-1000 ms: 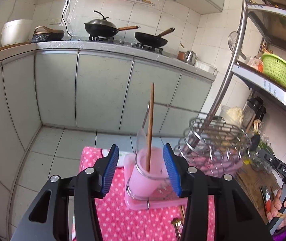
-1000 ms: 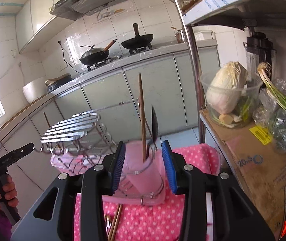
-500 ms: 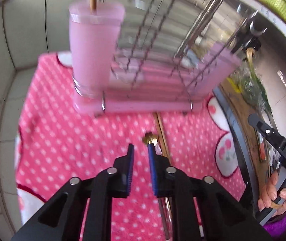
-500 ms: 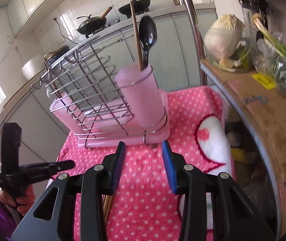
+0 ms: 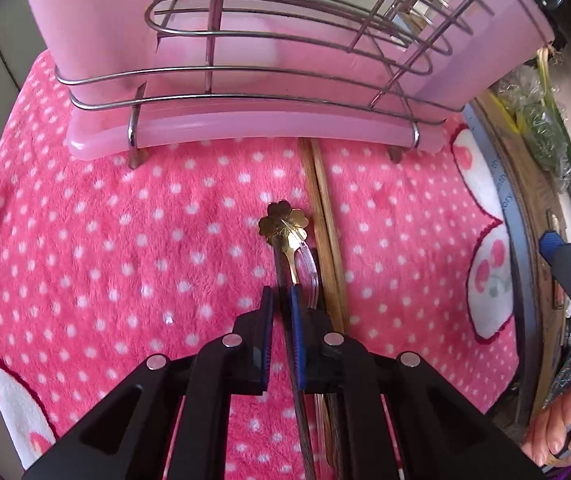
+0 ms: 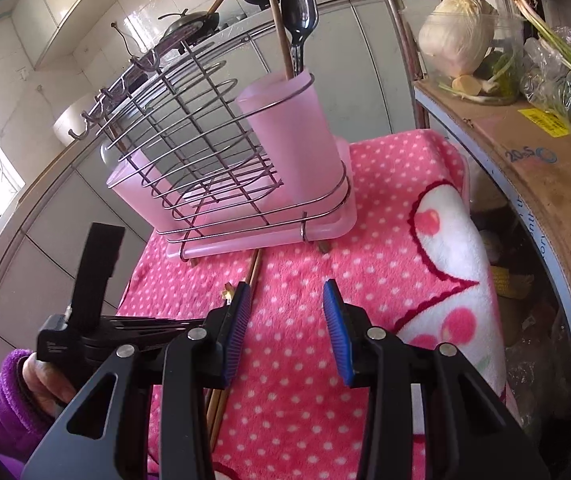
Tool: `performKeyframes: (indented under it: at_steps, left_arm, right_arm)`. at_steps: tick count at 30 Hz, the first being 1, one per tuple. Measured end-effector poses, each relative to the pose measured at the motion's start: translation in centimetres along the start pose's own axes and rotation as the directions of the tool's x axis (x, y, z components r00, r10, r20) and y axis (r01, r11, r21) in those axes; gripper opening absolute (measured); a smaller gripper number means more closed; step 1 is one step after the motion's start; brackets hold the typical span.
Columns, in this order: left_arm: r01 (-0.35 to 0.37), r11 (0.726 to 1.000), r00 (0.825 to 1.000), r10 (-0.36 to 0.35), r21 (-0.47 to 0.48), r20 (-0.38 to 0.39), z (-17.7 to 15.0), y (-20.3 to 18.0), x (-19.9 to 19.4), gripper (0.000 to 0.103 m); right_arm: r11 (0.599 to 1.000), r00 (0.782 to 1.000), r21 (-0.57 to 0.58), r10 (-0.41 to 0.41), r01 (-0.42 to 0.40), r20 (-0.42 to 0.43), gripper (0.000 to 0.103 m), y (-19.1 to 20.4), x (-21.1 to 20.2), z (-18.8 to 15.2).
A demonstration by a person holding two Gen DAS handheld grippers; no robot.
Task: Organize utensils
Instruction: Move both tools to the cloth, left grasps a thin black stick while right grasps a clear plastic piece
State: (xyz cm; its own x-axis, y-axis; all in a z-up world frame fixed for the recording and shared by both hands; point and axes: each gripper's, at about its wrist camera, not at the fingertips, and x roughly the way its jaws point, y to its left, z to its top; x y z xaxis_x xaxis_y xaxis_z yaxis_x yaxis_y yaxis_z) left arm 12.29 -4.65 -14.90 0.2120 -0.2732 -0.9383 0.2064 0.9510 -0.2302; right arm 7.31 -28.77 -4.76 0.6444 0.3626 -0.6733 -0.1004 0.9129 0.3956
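Observation:
A slim utensil with a gold flower-shaped end (image 5: 283, 224) lies on the pink dotted cloth (image 5: 125, 240), beside a clear plastic spoon (image 5: 310, 276) and a pair of wooden chopsticks (image 5: 325, 220). My left gripper (image 5: 281, 296) points steeply down and its jaws are closing, with the gold utensil's handle pinched between the pads. The wire drainer rack (image 6: 205, 152) stands just beyond. Its pink cup (image 6: 293, 136) holds a black spoon (image 6: 299, 4) and a wooden chopstick (image 6: 277, 12). My right gripper (image 6: 285, 304) hovers open over the cloth, holding nothing.
A cardboard box (image 6: 533, 152) with a cabbage (image 6: 457, 36) and bagged greens stands on the right, behind a steel shelf pole (image 6: 401, 40). A purple-sleeved hand (image 6: 41, 380) holds the left gripper. The kitchen counter with pans is far behind.
The left gripper dropped from cup height to the cloth, tilted steeply down and closed on the gold utensil. The right gripper sank and tilted down a little, staying open.

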Motion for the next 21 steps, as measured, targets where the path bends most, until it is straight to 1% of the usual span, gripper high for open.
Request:
performKeyframes:
  at_steps: [3, 6, 9, 11, 13, 16, 18, 21]
  left_arm:
    - [-0.014, 1.0, 1.0, 0.014, -0.007, -0.008, 0.2, -0.3, 0.3, 0.006]
    - [-0.012, 1.0, 1.0, 0.012, -0.025, -0.006, 0.2, -0.2, 0.3, 0.004]
    - [-0.032, 0.999, 0.999, 0.033, -0.043, 0.029, 0.3, 1.0, -1.3, 0.004]
    - [-0.033, 0.998, 0.999, 0.035, -0.061, 0.042, 0.0, 2.3, -2.3, 0.004]
    - [-0.043, 0.996, 0.997, 0.047, -0.081, 0.057, -0.1, 3.4, -3.2, 0.004]
    - [-0.055, 0.994, 0.995, 0.062, -0.093, 0.074, -0.4, 5.1, -3.9, 0.004]
    - [-0.042, 0.994, 0.996, 0.049, -0.1, 0.073, -0.6, 6.1, -4.0, 0.004]
    - [-0.025, 0.995, 0.997, 0.032, -0.099, 0.069, -1.3, 7.4, -4.1, 0.004]
  right_arm:
    - [1.0, 1.0, 0.013, 0.014, -0.014, -0.003, 0.038, -0.1, 0.1, -0.3]
    - [0.999, 0.999, 0.028, 0.032, -0.031, -0.035, 0.038, -0.2, 0.9, -0.6]
    - [0.998, 0.995, 0.036, 0.058, -0.055, -0.081, 0.038, 0.2, 2.0, -0.8]
    - [0.997, 0.992, 0.034, 0.072, -0.068, -0.106, 0.038, 0.7, 2.8, -1.0]
    - [0.993, 0.982, 0.053, 0.108, -0.101, -0.153, 0.038, 1.4, 4.0, -1.2]
    - [0.988, 0.962, 0.061, 0.155, -0.145, -0.224, 0.038, 3.0, 6.0, -1.7]
    - [0.99, 0.954, 0.035, 0.143, -0.139, -0.264, 0.038, 4.2, 7.3, -1.9]
    - [0.995, 0.947, -0.004, 0.095, -0.102, -0.306, 0.038, 5.4, 9.3, -2.0]
